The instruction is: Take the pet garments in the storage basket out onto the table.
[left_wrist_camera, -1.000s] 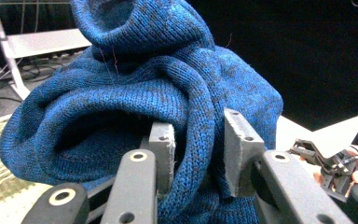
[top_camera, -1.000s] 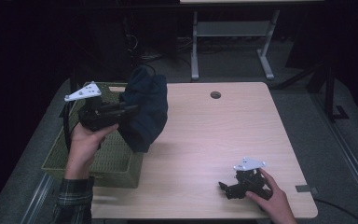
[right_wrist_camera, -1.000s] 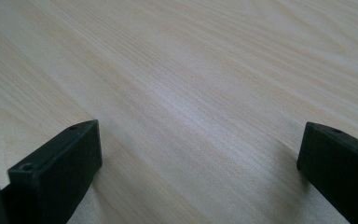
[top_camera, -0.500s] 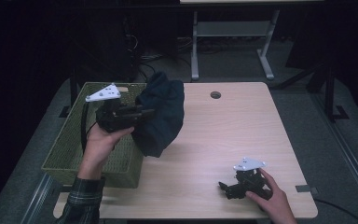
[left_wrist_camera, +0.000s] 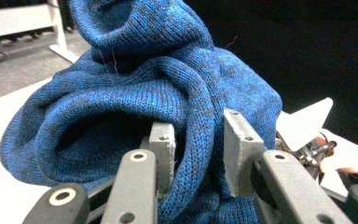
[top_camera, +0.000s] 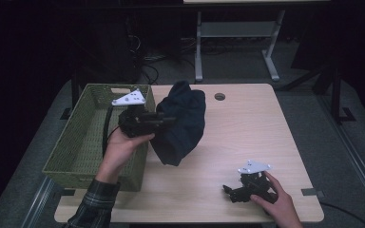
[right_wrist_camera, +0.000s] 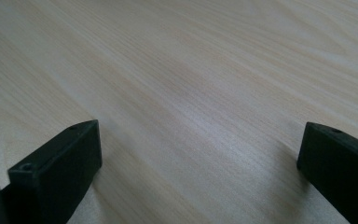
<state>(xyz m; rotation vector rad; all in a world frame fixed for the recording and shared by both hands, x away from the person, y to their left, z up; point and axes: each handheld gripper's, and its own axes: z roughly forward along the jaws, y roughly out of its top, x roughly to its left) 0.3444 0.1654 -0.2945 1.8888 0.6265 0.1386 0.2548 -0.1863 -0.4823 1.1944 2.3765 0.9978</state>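
Basket (top_camera: 76, 142) holds nothing visible; left gripper (top_camera: 164, 118) clamps blue sweater (top_camera: 183, 121), right gripper (top_camera: 228, 192) gapes.

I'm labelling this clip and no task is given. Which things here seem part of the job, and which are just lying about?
Likely in the job:
- blue knit, clamped in the left gripper
- green basket beside it
- table, bare under the open right gripper

Just there:
- grommet hole in the tabletop
- desk frame behind
- cables on the floor

Green woven basket (top_camera: 76, 142) at the table's (top_camera: 252, 133) left edge, metal stand (top_camera: 237, 28) beyond
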